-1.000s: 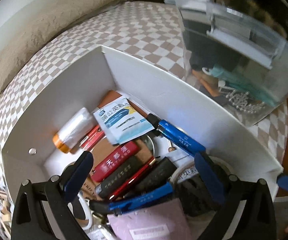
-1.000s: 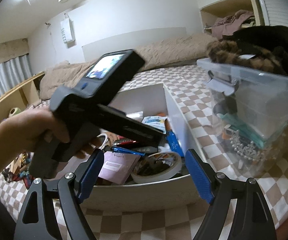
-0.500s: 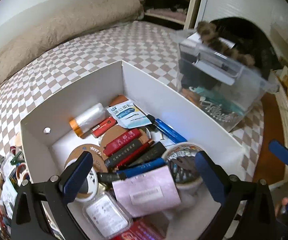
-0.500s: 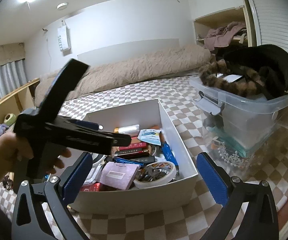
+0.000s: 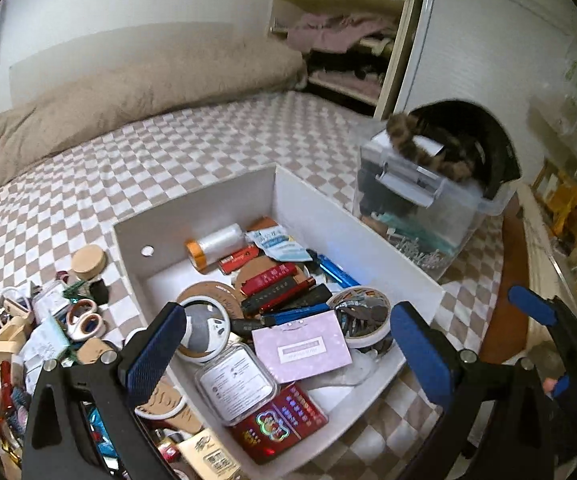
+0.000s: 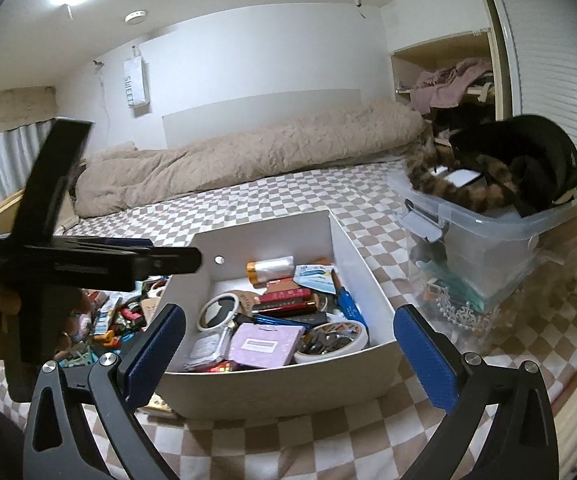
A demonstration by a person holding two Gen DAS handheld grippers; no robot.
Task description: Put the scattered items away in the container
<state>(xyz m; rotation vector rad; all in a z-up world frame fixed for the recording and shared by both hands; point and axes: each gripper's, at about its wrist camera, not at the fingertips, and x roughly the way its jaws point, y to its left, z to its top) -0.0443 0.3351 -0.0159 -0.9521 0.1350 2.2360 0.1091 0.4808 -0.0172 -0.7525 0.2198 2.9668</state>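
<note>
Both tools wide, empty: left tool (image 5: 284,344), right tool (image 6: 288,344). Right's jaws just opened. Next: swing left to pile (image 5: 40,336), grab one item squarely, drop in box (image 5: 352,236).

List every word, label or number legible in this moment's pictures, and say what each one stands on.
"SWEET": printed vertically on the white bag hanging on the wall.
Red box in the white box: gold characters, too small to read.
Blue-and-white sachet: print blurred.
Pink card: label unreadable.
Clear case: label too small.
Red packet: print illegible.
</note>
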